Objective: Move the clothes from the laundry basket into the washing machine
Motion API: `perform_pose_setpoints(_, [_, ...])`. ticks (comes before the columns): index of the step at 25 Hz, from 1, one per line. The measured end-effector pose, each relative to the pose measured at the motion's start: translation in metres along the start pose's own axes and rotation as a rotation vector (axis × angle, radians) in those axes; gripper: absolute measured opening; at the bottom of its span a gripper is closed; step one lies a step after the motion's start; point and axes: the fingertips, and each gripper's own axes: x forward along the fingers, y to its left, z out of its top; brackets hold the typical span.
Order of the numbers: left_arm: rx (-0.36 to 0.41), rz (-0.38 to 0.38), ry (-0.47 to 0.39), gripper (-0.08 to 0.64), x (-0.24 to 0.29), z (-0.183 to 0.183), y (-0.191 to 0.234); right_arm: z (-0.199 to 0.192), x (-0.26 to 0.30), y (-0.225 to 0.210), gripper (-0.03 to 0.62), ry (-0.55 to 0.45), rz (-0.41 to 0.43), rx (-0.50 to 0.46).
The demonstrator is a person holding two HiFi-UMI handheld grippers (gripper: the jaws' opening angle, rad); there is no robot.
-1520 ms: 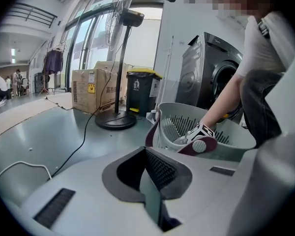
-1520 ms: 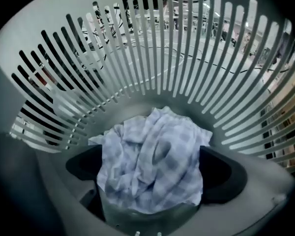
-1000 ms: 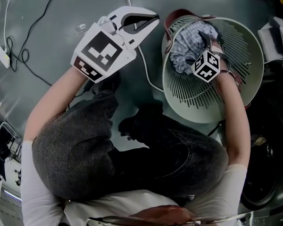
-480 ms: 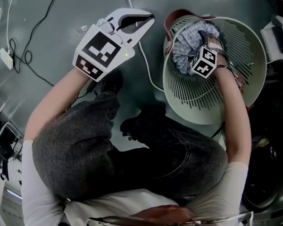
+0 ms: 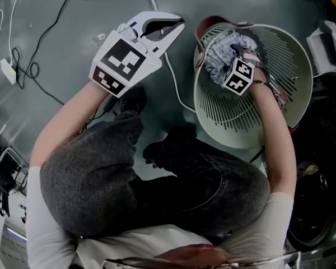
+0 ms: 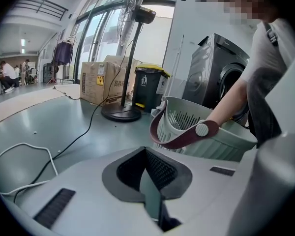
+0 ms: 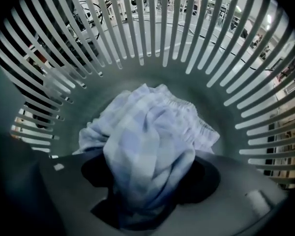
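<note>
A pale green slatted laundry basket (image 5: 302,94) with a red-brown handle (image 5: 204,27) stands on the floor at the right. A light blue checked garment (image 5: 221,49) lies inside it. My right gripper (image 5: 233,54) points straight down into the basket, and its jaws are closing on the garment. In the right gripper view the garment (image 7: 147,141) is gathered between the jaws of the right gripper (image 7: 147,205), in front of the basket wall (image 7: 152,77). My left gripper (image 5: 179,22) hangs shut and empty over the floor, left of the basket (image 6: 206,146). The washing machine (image 6: 221,77) stands behind the basket.
Black and white cables (image 5: 39,38) trail over the grey floor at the left, and one white cable (image 5: 176,88) runs beside the basket. A fan stand (image 6: 122,114), a lidded bin (image 6: 148,85) and cardboard boxes (image 6: 101,82) stand further off. The person's knees fill the lower head view.
My right gripper has shifted slightly up the picture, deeper over the garment, and the cloth has bunched up around it. The left gripper has hardly moved.
</note>
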Motion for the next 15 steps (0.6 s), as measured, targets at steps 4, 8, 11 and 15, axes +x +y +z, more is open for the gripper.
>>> perform_pose_setpoints(4, [0.008,0.003,-0.007,0.006,-0.001,0.004,0.001,-0.001,-0.005,0.002,0.258,-0.005,-0.013,0.021])
perform_pose_setpoints(8, [0.008,0.008,-0.018,0.006,-0.004,0.008,0.002,-0.004,-0.02,0.001,0.178,-0.018,-0.004,0.076])
perform_pose_setpoints(11, [0.019,0.01,-0.027,0.006,-0.006,0.013,0.007,-0.003,-0.038,-0.004,0.163,-0.036,-0.021,0.099])
perform_pose_setpoints(15, [0.049,0.021,-0.041,0.006,-0.009,0.026,0.017,0.004,-0.072,-0.002,0.156,-0.09,-0.033,0.12])
